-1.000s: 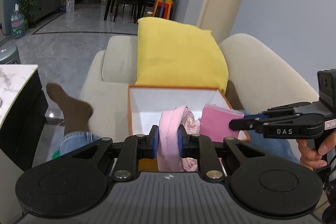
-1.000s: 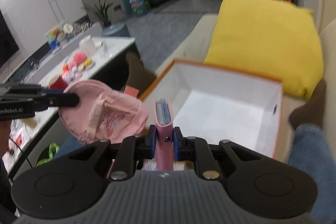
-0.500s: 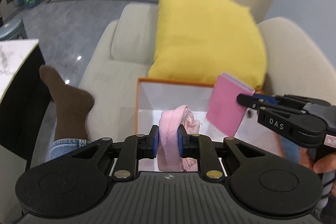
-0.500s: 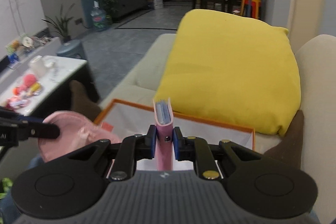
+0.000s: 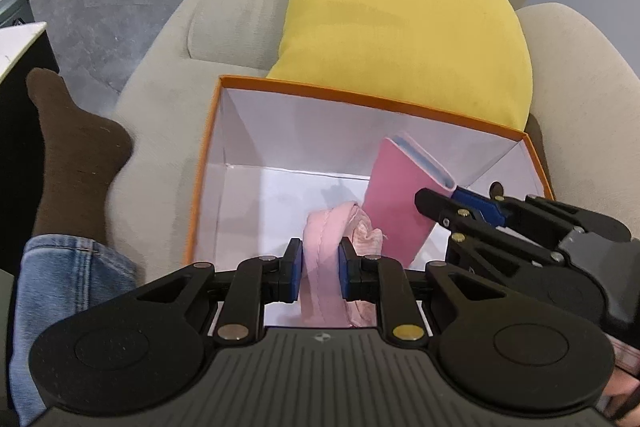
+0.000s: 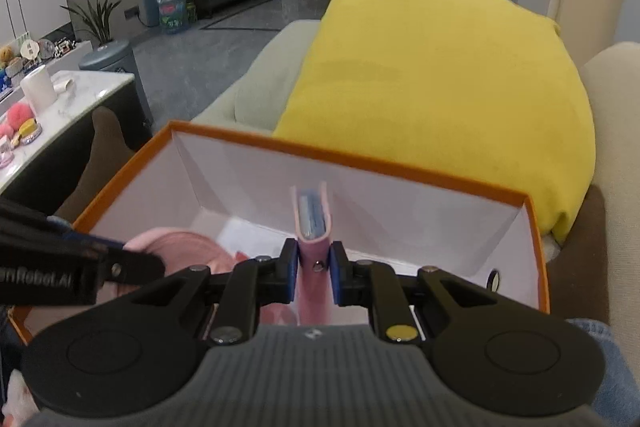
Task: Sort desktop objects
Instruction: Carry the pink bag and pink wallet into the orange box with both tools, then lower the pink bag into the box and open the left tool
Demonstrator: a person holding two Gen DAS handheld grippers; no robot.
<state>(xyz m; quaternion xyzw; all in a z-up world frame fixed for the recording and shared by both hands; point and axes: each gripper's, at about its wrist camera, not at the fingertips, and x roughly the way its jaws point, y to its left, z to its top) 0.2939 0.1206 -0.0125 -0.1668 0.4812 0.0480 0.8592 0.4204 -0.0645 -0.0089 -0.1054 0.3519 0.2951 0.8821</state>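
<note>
An orange box with a white inside (image 5: pixel 208 155) (image 6: pixel 536 227) rests on a beige sofa. My left gripper (image 5: pixel 319 273) is shut on a pink fabric pouch (image 5: pixel 332 227) and holds it inside the box, above the floor of it. My right gripper (image 6: pixel 313 273), also seen in the left wrist view (image 5: pixel 436 201), is shut on a pink notebook (image 6: pixel 311 223) (image 5: pixel 404 195). The notebook hangs upright inside the box, to the right of the pouch (image 6: pixel 188 247).
A yellow cushion (image 5: pixel 400 27) leans on the sofa behind the box. A leg in jeans with a brown sock (image 5: pixel 76 155) lies left of the box. A marble table (image 6: pixel 60 107) with small toys and a paper roll stands at the far left.
Both grippers have moved forward and down over the box. The pouch and the notebook have gone from above the box rim to inside the box.
</note>
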